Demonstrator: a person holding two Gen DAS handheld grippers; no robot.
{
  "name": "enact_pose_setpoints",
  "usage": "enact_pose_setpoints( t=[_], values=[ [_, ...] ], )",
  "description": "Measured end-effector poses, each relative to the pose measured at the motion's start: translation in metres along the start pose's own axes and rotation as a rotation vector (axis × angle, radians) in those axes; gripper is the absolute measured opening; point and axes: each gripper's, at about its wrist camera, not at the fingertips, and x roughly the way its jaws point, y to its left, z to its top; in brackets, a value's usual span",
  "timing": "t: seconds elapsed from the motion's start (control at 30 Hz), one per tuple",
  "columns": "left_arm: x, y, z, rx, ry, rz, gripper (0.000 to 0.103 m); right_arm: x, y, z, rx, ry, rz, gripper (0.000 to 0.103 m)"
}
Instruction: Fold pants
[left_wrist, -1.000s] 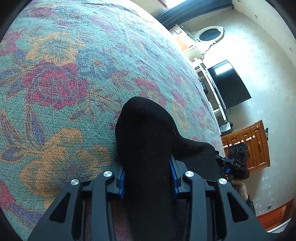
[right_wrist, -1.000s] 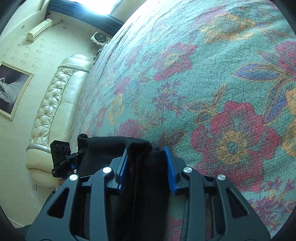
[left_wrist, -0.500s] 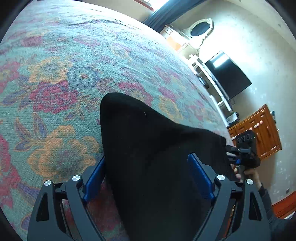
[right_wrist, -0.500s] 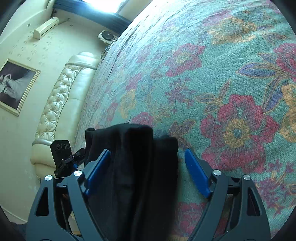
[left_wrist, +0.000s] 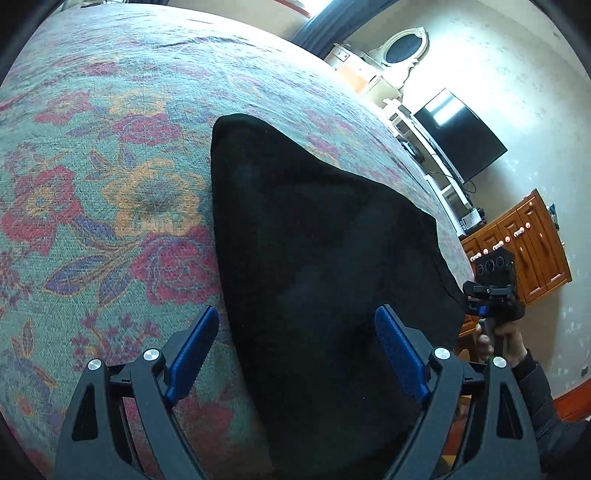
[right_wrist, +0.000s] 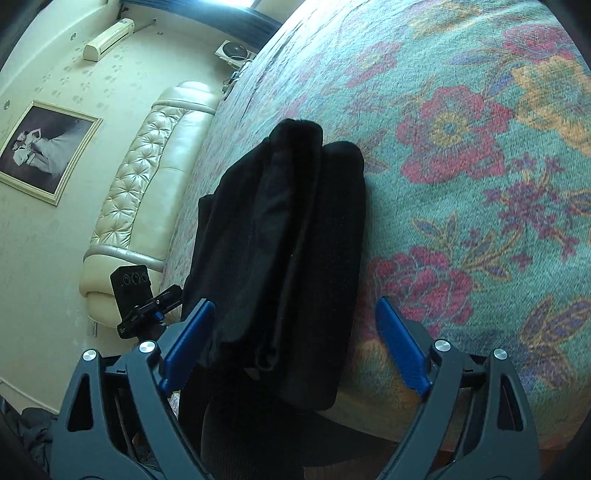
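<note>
Black pants lie folded into a thick bundle on the floral bedspread, near the bed's edge. My left gripper stands open, its blue pads either side of the bundle's near end and not pressing it. In the right wrist view the pants show stacked layers, and part of the cloth hangs over the bed's edge. The jaws of my right gripper are opening, with the bundle's end between them and clear of the pads. Each gripper shows in the other's view, the right and the left.
The bedspread stretches far beyond the pants. A cream tufted headboard and a framed picture are on one side. A TV, a wooden cabinet and an oval mirror line the other wall. A hand holds the right gripper.
Both grippers were shut on the black cloth a second ago and have let go. Both have drawn back, so more of the folded bundle shows lying on the bed.
</note>
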Motion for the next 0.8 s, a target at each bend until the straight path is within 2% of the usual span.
enact_pose_setpoints(
  t=[0.2, 0.47, 0.63, 0.8],
  values=[
    [0.002, -0.020, -0.005, 0.098, -0.006, 0.042, 0.086, 0.001, 0.000, -0.015, 0.022, 0.015, 0.055, 0.090],
    [0.001, -0.016, -0.006, 0.076, -0.034, 0.029, 0.086, 0.006, -0.008, -0.030, 0.073, 0.006, 0.155, 0.090],
    [0.001, -0.017, -0.010, 0.082, -0.041, 0.035, 0.086, -0.004, -0.024, -0.032, 0.083, -0.001, 0.160, 0.090],
    [0.003, -0.019, -0.015, 0.075, -0.026, 0.035, 0.086, -0.001, -0.018, -0.033, 0.090, -0.007, 0.157, 0.090]
  ],
)
